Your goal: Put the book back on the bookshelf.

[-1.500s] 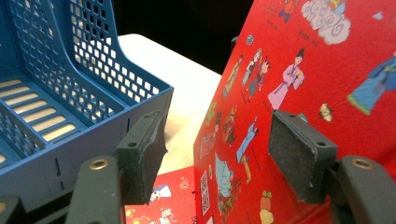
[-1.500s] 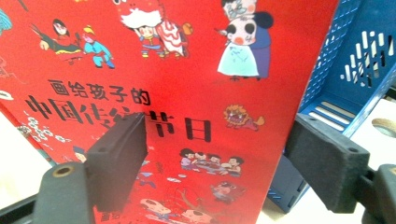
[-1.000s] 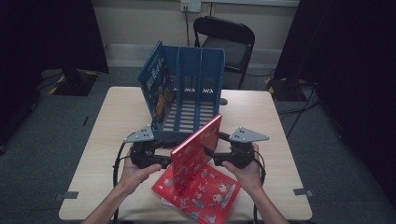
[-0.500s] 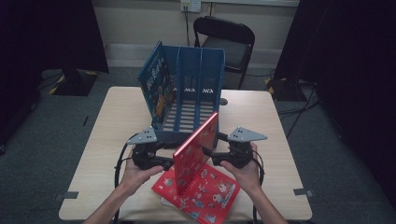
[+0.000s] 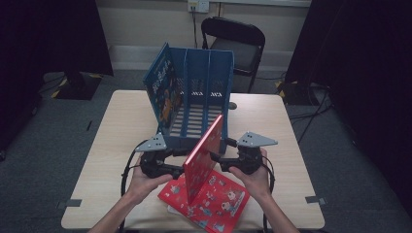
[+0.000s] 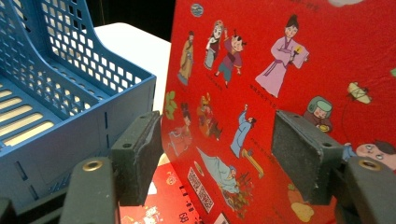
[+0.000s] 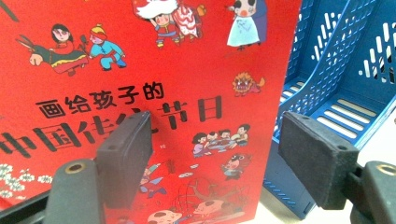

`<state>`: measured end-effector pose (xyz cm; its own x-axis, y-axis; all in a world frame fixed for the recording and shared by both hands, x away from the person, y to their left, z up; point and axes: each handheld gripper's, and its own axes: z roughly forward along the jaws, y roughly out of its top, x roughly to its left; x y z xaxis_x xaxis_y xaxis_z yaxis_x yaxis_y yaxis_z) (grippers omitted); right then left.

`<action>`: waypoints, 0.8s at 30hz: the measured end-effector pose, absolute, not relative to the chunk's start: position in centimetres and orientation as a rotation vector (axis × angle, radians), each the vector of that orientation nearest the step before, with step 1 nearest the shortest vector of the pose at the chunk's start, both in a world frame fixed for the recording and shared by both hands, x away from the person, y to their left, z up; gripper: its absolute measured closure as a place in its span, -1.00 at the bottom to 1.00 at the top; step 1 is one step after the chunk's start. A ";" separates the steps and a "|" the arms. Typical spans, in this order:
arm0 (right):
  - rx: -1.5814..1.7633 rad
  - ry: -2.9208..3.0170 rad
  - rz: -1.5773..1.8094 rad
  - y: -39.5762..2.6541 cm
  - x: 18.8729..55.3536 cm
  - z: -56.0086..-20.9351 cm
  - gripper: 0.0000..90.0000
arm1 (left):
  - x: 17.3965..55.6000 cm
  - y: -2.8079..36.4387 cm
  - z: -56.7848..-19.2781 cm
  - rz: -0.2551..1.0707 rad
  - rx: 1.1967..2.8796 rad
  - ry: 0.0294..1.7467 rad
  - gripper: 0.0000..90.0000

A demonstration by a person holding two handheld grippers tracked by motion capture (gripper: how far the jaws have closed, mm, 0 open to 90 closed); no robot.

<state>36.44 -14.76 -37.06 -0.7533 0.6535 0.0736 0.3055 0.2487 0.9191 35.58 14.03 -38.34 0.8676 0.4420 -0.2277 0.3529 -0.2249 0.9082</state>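
A red picture book stands tilted on edge in front of the blue file rack. It is propped between my two grippers. My left gripper is against its back cover, jaws open, with the cover across their tips. My right gripper faces the front cover, also open, with nothing clamped between its pads. A second red book lies flat on the table under the standing one.
The rack's leftmost slot holds a blue book, and its other slots stand vacant. The rack's near corner is close to my left jaws. A black chair stands behind the table. Cables trail by both hands.
The standing book's top edge has shifted slightly to the left. Both hands stay where they were.
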 end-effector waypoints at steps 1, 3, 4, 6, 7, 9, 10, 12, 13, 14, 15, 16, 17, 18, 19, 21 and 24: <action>0.885 2.202 1.507 -14.7 36.5 -37.1 -0.43 | 35.6 14.0 -38.3 0.093 1.837 0.598 -0.26; 0.882 2.208 1.507 -14.7 36.5 -37.1 -0.42 | 35.6 14.0 -38.4 0.092 1.842 0.596 -0.26; 0.882 2.210 1.503 -14.6 36.5 -37.1 -0.42 | 35.6 14.0 -38.4 0.093 1.844 0.598 -0.26; 0.875 2.217 1.497 -14.5 36.4 -37.2 -0.42 | 35.5 14.0 -38.4 0.093 1.844 0.598 -0.27; 0.872 2.222 1.493 -14.4 36.4 -37.2 -0.41 | 35.5 14.0 -38.3 0.096 1.849 0.593 -0.26; 0.869 2.227 1.488 -14.4 36.4 -37.2 -0.41 | 35.4 13.8 -38.4 0.090 1.849 0.585 -0.25; 0.869 2.228 1.488 -14.3 36.4 -37.2 -0.41 | 35.4 13.7 -38.4 0.088 1.855 0.580 -0.25; 0.868 2.228 1.489 -14.3 36.4 -37.2 -0.40 | 35.3 13.5 -38.4 0.084 1.857 0.572 -0.25; 0.868 2.229 1.488 -14.3 36.4 -37.2 -0.40 | 35.2 13.4 -38.4 0.088 1.866 0.567 -0.26; 0.865 2.231 1.486 -14.3 36.4 -37.3 -0.40 | 35.2 13.4 -38.4 0.087 1.863 0.567 -0.27; 0.864 2.232 1.485 -14.2 36.4 -37.3 -0.40 | 35.2 13.3 -38.4 0.088 1.864 0.567 -0.28; 0.863 2.234 1.484 -14.2 36.4 -37.3 -0.40 | 35.2 13.3 -38.4 0.089 1.865 0.566 -0.28; 0.863 2.235 1.485 -14.2 36.4 -37.3 -0.40 | 35.2 13.3 -38.4 0.091 1.864 0.568 -0.29; 0.864 2.237 1.485 -14.2 36.4 -37.4 -0.40 | 35.2 13.3 -38.4 0.091 1.865 0.565 -0.30; 0.866 2.238 1.483 -14.1 36.4 -37.4 -0.40 | 35.2 13.2 -38.5 0.091 1.868 0.564 -0.30; 0.864 2.239 1.481 -14.1 36.4 -37.5 -0.40 | 35.1 13.0 -38.5 0.090 1.870 0.560 -0.30; 0.868 2.247 1.474 -14.0 36.4 -37.6 -0.40 | 35.0 12.8 -38.5 0.096 1.879 0.551 -0.33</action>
<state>36.42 -14.05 -37.63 -0.7657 0.6399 0.0646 0.3144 0.2847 0.9056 35.00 12.75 -38.53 0.8875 0.4172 -0.1956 0.3269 -0.2711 0.9053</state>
